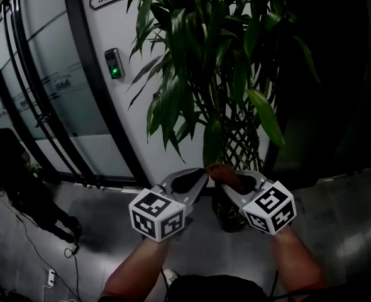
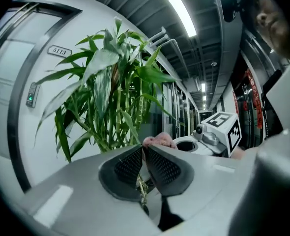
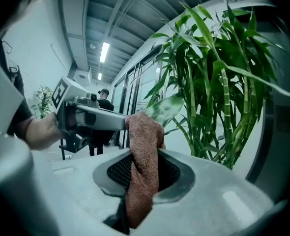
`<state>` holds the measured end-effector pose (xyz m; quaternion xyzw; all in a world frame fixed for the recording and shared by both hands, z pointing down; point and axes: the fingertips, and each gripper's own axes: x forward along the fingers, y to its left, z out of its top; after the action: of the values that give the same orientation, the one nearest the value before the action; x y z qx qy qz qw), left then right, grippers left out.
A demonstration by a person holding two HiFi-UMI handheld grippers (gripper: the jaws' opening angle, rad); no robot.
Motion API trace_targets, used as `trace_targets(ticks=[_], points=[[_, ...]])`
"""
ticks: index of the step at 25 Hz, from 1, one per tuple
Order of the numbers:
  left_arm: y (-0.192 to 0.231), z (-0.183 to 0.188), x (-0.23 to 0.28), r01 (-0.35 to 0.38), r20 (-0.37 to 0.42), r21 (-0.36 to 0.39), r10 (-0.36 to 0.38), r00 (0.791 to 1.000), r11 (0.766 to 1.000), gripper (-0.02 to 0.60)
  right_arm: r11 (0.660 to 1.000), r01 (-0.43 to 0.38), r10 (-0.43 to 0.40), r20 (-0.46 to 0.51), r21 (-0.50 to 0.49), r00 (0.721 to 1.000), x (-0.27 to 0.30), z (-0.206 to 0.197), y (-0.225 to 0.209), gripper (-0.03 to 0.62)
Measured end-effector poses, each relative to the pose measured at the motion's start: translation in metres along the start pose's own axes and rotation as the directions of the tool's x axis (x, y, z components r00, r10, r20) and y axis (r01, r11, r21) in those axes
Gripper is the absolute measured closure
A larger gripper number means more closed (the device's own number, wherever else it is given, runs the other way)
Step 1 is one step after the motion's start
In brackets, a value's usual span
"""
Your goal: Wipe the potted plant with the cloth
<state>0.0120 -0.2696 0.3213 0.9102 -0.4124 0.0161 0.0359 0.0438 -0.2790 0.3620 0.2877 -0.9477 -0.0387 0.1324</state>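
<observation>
The potted plant point(image 1: 204, 55) has long green leaves, a lattice of woven stems and a dark pot point(image 1: 232, 218) on the floor. Both grippers hang side by side just in front of the stems. My right gripper point(image 3: 143, 157) is shut on a reddish-brown cloth point(image 3: 145, 132), which sticks out past the jaws and hangs down behind them. A pale leaf point(image 3: 167, 107) lies right behind the cloth's top. My left gripper point(image 2: 144, 150) has its jaws a narrow slit apart with nothing between them. Its tips sit just left of the cloth point(image 1: 225, 172).
A white wall with a door plate and a green-lit keypad point(image 1: 114, 63) stands behind the plant, with glass panels to the left. A person in dark clothes point(image 1: 22, 181) is at the far left, near cables and a power strip point(image 1: 50, 275). Another person point(image 3: 101, 122) stands down the corridor.
</observation>
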Motion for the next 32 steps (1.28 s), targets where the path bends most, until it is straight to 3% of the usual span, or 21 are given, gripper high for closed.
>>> trace_targets(ticks=[6, 13, 19, 28, 32], points=[[-0.019, 0.055, -0.021, 0.011, 0.048, 0.052, -0.014, 0.999, 0.999, 0.529, 1.000, 0.005, -0.005, 0.069, 0.002, 0.998, -0.015, 0.026, 0.005, 0.523], [-0.046, 0.090, -0.012, 0.058, 0.062, 0.118, -0.065, 0.996, 0.991, 0.515, 0.999, 0.046, -0.045, 0.116, -0.003, 0.992, -0.034, 0.049, 0.013, 0.523], [-0.049, 0.129, 0.002, 0.110, 0.110, 0.090, -0.120, 0.987, 0.990, 0.459, 0.990, 0.137, -0.133, 0.149, -0.016, 0.980, -0.064, 0.072, 0.011, 0.523], [-0.049, 0.164, 0.023, 0.192, 0.111, -0.002, -0.191, 0.975, 0.981, 0.443, 0.972, 0.233, -0.224, 0.192, -0.024, 0.955, -0.107, 0.104, 0.011, 0.523], [-0.049, 0.169, 0.031, 0.190, 0.112, -0.016, -0.187, 0.976, 0.982, 0.436, 0.963, 0.266, -0.251, 0.236, -0.036, 0.939, -0.133, 0.125, -0.006, 0.523]])
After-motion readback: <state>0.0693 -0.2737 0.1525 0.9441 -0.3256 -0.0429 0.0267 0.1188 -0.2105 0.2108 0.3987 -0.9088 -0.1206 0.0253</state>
